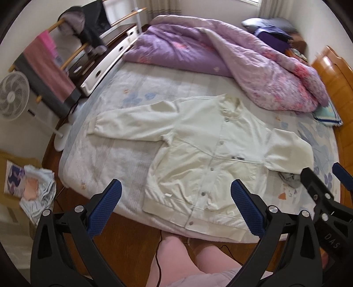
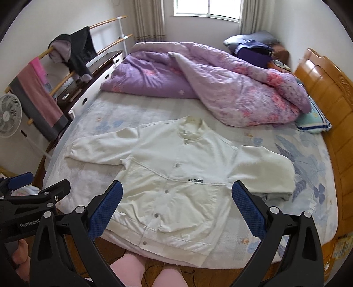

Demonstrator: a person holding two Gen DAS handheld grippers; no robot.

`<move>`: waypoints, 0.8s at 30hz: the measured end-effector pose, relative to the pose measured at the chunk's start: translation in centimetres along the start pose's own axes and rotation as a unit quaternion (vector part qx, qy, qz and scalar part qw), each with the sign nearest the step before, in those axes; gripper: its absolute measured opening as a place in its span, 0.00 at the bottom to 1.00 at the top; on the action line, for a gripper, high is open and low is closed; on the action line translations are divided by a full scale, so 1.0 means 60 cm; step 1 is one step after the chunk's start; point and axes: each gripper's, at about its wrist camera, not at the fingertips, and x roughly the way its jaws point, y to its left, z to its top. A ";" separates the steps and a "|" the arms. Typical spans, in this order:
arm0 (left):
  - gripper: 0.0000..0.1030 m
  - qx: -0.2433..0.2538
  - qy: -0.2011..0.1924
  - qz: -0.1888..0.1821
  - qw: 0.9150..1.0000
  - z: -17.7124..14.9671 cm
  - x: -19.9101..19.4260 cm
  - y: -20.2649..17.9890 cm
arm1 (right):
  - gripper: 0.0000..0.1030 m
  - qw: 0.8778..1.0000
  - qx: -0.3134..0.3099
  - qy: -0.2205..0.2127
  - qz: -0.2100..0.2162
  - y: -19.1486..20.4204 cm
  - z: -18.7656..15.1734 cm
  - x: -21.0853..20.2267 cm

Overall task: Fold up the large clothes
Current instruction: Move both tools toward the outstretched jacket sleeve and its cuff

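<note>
A home bedroom. A bed (image 2: 136, 110) fills most of the room, its wooden headboard (image 2: 322, 92) at 3 o'clock and a rumpled purple quilt (image 2: 220, 84) at 12. A pillow (image 2: 313, 121) lies by the headboard. At 10 o'clock a clothes rack (image 2: 66, 75) holds a towel (image 2: 37, 92) and a dark coat (image 2: 79, 53), with a fan (image 2: 8, 114) beside it. A curtained window (image 2: 205, 7) sits at 12, and the floor (image 1: 132, 238) is wood.

Both tools are black plastic clamps. The left gripper (image 1: 176, 207) and right gripper (image 2: 175, 208) each carry blue, mesh-textured pads (image 2: 106, 209), with silver round screws (image 1: 273, 208) at the pivots. White lettering reads "GenRobot" on one body and "DAS" on the other. The person wears pale pink trousers (image 1: 174, 260).
</note>
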 end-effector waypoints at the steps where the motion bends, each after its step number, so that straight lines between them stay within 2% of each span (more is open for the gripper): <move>1: 0.96 -0.008 0.002 0.002 1.000 0.004 0.007 0.017 | 0.93 1.000 -0.002 0.003 0.002 0.008 0.004 0.006; 6: 0.96 -0.037 0.019 -0.008 0.999 0.033 0.050 0.100 | 0.91 1.000 -0.010 0.024 0.014 0.067 0.030 0.054; 10: 0.96 -0.053 0.035 -0.020 0.998 0.065 0.097 0.171 | 0.83 0.998 -0.011 0.052 0.031 0.120 0.057 0.103; 11: 0.96 -0.056 0.040 -0.022 0.997 0.073 0.109 0.188 | 0.77 0.997 -0.010 0.060 0.038 0.138 0.067 0.120; 15: 0.96 -0.069 0.062 -0.032 0.995 0.112 0.171 0.264 | 0.66 0.995 -0.019 0.088 0.051 0.203 0.098 0.184; 17: 0.96 -0.083 0.078 -0.037 0.993 0.132 0.212 0.306 | 0.51 0.993 -0.017 0.104 0.056 0.234 0.114 0.228; 20: 0.96 -0.111 0.098 -0.038 0.988 0.155 0.272 0.369 | 0.35 0.989 -0.006 0.128 0.069 0.271 0.137 0.295; 24: 0.96 -0.144 0.120 -0.025 0.982 0.171 0.351 0.447 | 0.24 0.988 -0.009 0.139 0.071 0.314 0.168 0.381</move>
